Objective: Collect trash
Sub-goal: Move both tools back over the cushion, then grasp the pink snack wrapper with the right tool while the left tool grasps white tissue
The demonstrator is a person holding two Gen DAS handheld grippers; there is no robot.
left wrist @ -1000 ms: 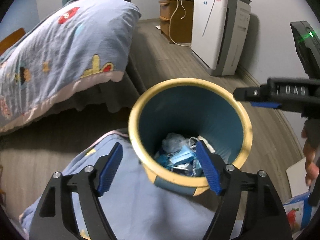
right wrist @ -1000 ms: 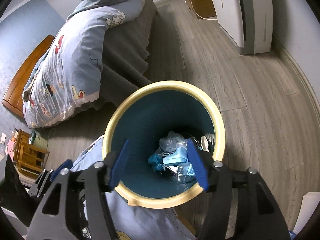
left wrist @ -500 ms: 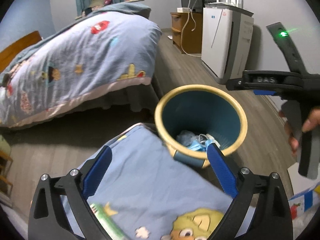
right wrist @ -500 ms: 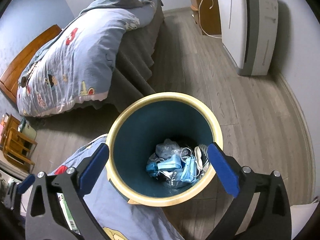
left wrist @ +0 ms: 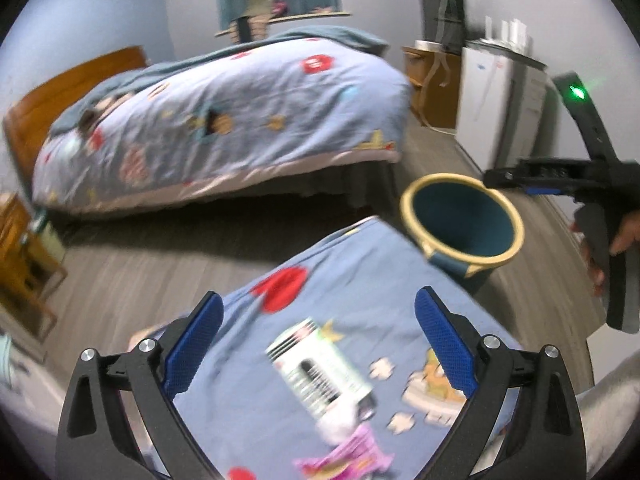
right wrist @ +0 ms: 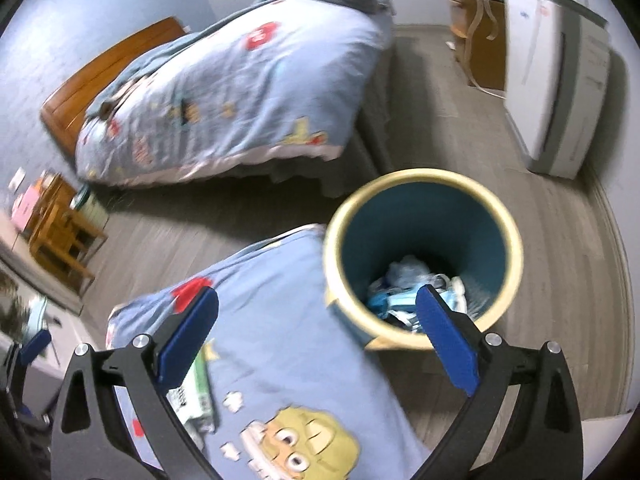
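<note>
Both tools were empty, with jaws spread wide. The left gripper (left wrist: 316,344) hung over a blue quilt (left wrist: 360,280), and a white carton (left wrist: 320,372) with a barcode lay on that quilt between its jaws, slightly nearer the right pad; a pink wrapper (left wrist: 348,456) lay just below the carton, closer to the camera. The bin (left wrist: 460,224) stood on the floor beyond the right jaw, apart from the quilt's far corner, and the right tool crossed the view past the bin's rim. From the right gripper (right wrist: 316,332) the bin (right wrist: 424,260) sat ahead of the right jaw, its rim touching or overlapping the quilt edge in that view (which of the two could not be told), with crumpled blue and white trash (right wrist: 416,292) at its bottom. A strip of the carton (right wrist: 196,388) showed just inside the left jaw. The step in hand was judged to be picking the next piece off the quilt. To do it well, the left tool would descend until both pads bracketed the carton's long sides, keeping the pads square to it so that it did not roll, and staying shallow enough that no quilt fabric was pinched. The frames were motion-blurred, so settling before closing seemed wise. The wrapper, being thin, would likely need a lower, flatter approach.
</note>
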